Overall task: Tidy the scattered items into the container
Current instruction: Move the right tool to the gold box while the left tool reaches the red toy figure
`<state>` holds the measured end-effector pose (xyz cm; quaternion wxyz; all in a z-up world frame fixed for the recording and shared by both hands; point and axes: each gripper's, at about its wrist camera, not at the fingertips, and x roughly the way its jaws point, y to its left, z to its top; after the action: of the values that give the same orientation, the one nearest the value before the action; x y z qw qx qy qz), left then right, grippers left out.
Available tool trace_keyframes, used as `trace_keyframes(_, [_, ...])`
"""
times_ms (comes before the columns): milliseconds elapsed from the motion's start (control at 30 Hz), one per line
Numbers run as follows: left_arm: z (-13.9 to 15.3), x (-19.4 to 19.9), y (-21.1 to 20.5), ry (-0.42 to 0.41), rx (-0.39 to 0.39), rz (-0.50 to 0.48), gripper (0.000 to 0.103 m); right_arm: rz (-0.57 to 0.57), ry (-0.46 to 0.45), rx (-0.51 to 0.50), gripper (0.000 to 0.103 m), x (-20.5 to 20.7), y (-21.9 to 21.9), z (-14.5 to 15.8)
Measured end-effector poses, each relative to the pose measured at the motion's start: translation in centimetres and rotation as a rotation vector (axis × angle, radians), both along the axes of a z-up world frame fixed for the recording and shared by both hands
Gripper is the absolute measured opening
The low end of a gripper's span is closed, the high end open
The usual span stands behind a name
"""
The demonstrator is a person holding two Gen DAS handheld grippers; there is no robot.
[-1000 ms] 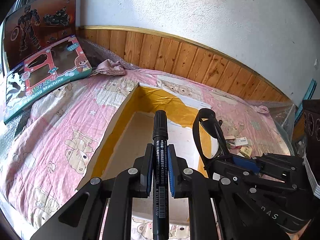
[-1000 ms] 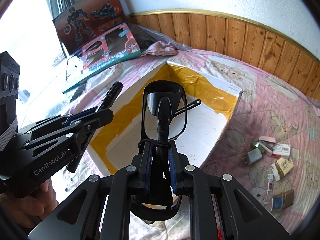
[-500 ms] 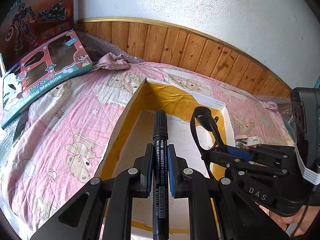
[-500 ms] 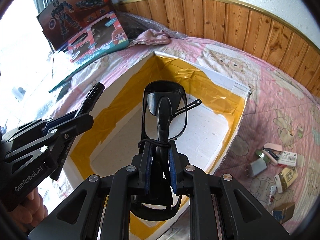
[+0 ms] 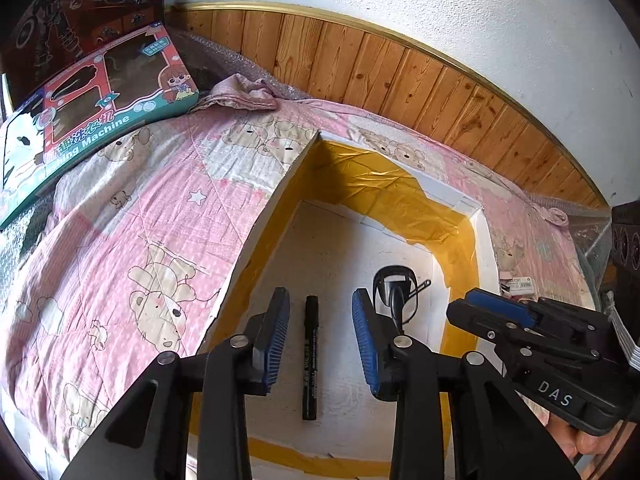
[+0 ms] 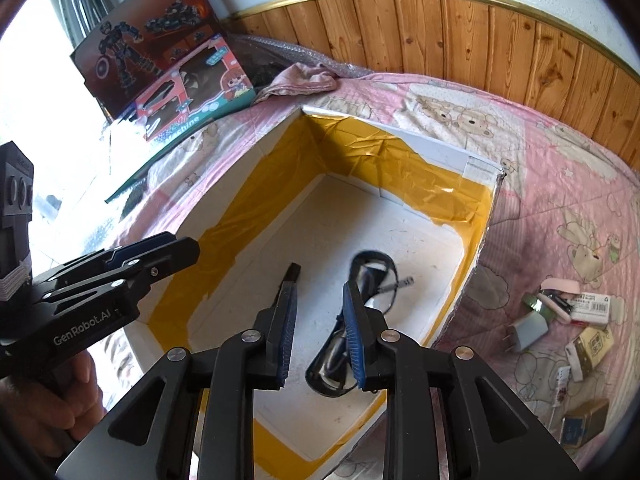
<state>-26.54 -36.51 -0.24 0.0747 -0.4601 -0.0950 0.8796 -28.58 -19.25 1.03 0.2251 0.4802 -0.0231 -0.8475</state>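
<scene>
A white foam box lined with yellow tape sits on the pink bedspread. A black marker lies on its floor, below my open left gripper. Black glasses lie on the floor beside it, blurred in the right wrist view, under my open right gripper. Only the marker tip shows there, behind a finger. Both grippers hang over the box with nothing between their fingers.
Small scattered items lie on the bedspread right of the box: a white charger, small cartons, a flat tin. Two toy boxes lean at the far left. A wooden wall panel runs behind.
Both grippers have opened. The marker has dropped from the left one and the glasses from the right one onto the box floor. Both grippers have moved further over the box.
</scene>
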Motion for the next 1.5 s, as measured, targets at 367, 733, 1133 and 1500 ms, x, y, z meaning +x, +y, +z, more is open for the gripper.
trace_keyframes(367, [0.9,4.2,1.5,0.039,-0.006,-0.045,0.034,-0.01,0.015,-0.127,0.026,5.2,1.4,0.6])
trace_keyframes(733, [3.0,9.1,6.1,0.104,-0.003,-0.147,0.034,-0.079,-0.004,-0.237,0.028,10.8,5.5,-0.1])
trace_keyframes(1133, [3.4,15.0,12.9,0.122,-0.042,-0.309,0.034,-0.194,0.012,-0.296,0.028,16.6,12.3,-1.0])
trace_keyframes(1500, [1.6,19.1,21.0,0.102,-0.051,-0.493,0.044,-0.37,0.031,-0.307,0.029,22.1,21.5,-3.0])
